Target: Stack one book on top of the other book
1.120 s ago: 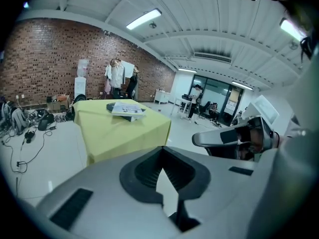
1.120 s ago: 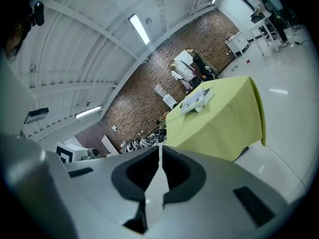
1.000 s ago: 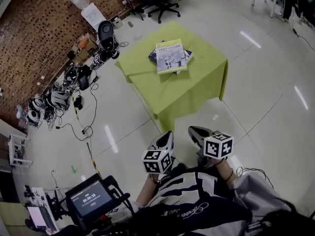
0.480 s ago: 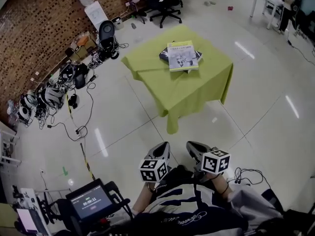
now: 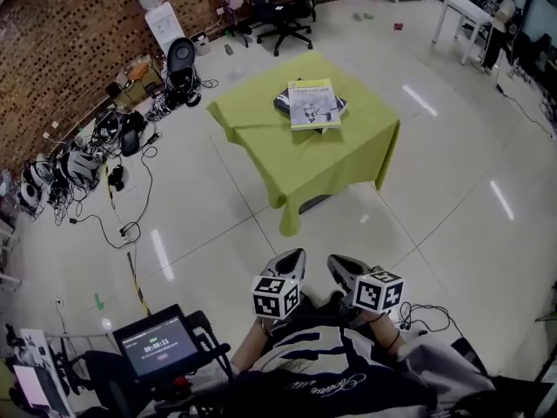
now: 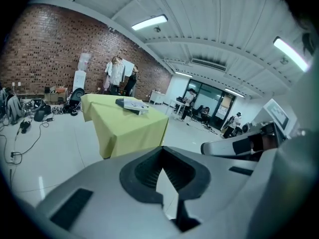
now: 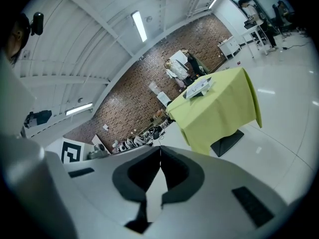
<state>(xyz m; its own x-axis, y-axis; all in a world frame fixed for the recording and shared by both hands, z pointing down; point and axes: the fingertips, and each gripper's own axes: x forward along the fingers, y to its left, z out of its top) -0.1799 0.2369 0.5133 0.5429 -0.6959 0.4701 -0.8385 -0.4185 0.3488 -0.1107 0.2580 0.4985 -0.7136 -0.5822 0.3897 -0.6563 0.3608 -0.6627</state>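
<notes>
Two books lie stacked on the yellow-green table [image 5: 335, 159]: a light-covered book [image 5: 313, 104] rests on a dark book [image 5: 283, 103] that shows only at its edges. My left gripper [image 5: 296, 255] and right gripper [image 5: 335, 261] hang side by side close to my body, well short of the table, both shut and empty. In the left gripper view the jaws of the left gripper [image 6: 162, 151] meet with the books [image 6: 133, 104] far ahead. In the right gripper view, the right gripper [image 7: 160, 149] is shut and the books [image 7: 199, 87] look small on the table [image 7: 219, 108].
Glossy tiled floor lies between me and the table. Cables and gear [image 5: 96, 146] pile along the brick wall at left. An office chair [image 5: 283, 3] stands behind the table. A screen on a stand [image 5: 157, 345] is at my lower left; a person [image 5: 500, 11] stands far right.
Both grippers have drawn back a little from the table toward my body, still shut. The stacked books have not moved on the table.
</notes>
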